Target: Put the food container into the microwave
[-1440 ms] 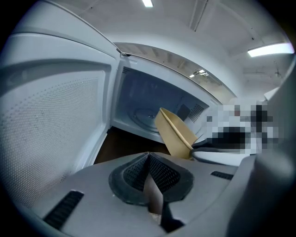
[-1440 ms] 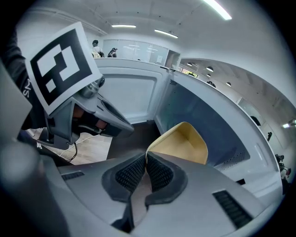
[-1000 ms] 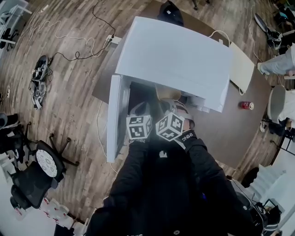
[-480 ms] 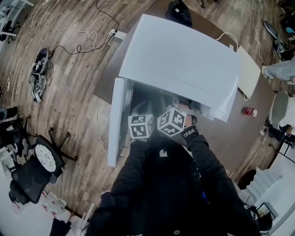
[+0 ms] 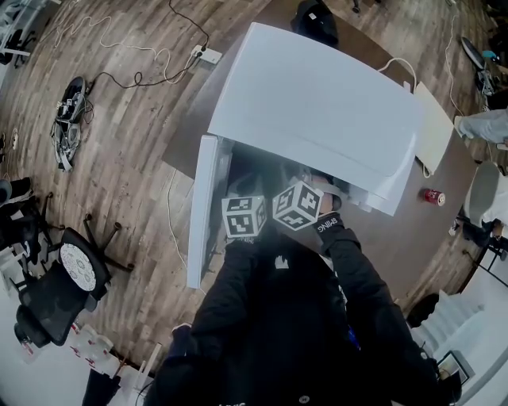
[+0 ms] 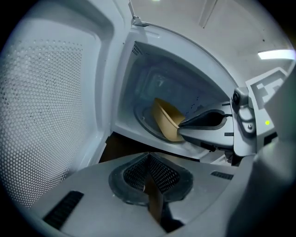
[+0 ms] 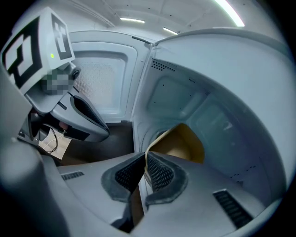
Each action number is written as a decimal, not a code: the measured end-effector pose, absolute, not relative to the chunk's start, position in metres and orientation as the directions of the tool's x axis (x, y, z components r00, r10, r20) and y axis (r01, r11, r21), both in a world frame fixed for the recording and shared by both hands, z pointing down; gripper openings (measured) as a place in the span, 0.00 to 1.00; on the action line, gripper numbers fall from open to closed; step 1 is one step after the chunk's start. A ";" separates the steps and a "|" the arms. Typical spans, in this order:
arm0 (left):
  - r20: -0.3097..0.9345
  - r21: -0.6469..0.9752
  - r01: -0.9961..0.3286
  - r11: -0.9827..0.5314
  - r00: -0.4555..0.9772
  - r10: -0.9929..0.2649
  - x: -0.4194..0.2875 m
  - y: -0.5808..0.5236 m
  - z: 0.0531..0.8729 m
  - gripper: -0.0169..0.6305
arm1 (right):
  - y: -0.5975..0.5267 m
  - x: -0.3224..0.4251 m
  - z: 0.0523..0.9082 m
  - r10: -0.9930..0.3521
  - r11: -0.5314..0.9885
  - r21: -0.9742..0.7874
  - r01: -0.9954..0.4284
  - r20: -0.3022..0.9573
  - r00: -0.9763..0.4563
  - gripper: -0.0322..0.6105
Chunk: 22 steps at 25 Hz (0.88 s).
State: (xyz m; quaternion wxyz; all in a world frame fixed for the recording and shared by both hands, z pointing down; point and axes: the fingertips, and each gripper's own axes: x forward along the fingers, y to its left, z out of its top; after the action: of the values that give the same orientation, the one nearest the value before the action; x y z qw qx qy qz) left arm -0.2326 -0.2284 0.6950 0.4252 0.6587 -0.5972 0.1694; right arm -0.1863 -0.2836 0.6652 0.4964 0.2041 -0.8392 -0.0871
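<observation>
- My right gripper (image 7: 143, 169) has its jaws clenched on the thin rim of the food container (image 7: 182, 143), the pale edge pinched between the two pads.
- That tan container sits tilted inside the microwave (image 5: 317, 103) cavity, low over the round plate (image 6: 141, 121) on its floor. I cannot tell whether it touches the plate.
- My left gripper (image 6: 148, 169) has its jaws closed together on nothing. It hangs just outside the cavity mouth, beside the right one and pointing in.
- From the head view, both of my arms in black sleeves (image 5: 238, 301) reach forward side by side. The two marker cubes (image 5: 242, 216) are almost touching at the opening.
- The door (image 5: 202, 206) stands swung out on my left, its perforated inner face close by the left gripper.
- The white microwave stands on a dark brown worktop (image 5: 413, 230).
- A red can (image 5: 432, 197) lies on the worktop to the right, well apart from the grippers, and a pale flat board (image 5: 432, 127) lies beyond it.
- On the wooden floor (image 5: 119, 158) I see a black office chair (image 5: 59, 289), a power strip (image 5: 209, 55) with trailing cables, and a black bag (image 5: 315, 20) behind the microwave.
- I count two grippers, two marker cubes, one container, one microwave, one can and one chair.
</observation>
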 end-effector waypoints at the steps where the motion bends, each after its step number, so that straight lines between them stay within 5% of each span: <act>1: 0.731 0.358 -0.931 0.075 0.229 -0.643 -0.233 -0.228 0.695 0.08 | -0.285 -0.187 0.665 -0.432 0.900 0.349 -0.260 0.796 -0.425 0.10; 22: 0.709 0.332 -0.943 0.040 0.221 -0.670 -0.208 -0.202 0.667 0.08 | -0.248 -0.161 0.611 -0.490 0.850 0.260 -0.457 0.707 -0.510 0.14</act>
State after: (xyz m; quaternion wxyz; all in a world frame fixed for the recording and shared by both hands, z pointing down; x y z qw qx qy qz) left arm -0.2083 -0.2022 0.6667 0.3995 0.6716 -0.6002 0.1706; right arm -0.1607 -0.2484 0.6112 0.4129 0.2728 -0.8687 -0.0199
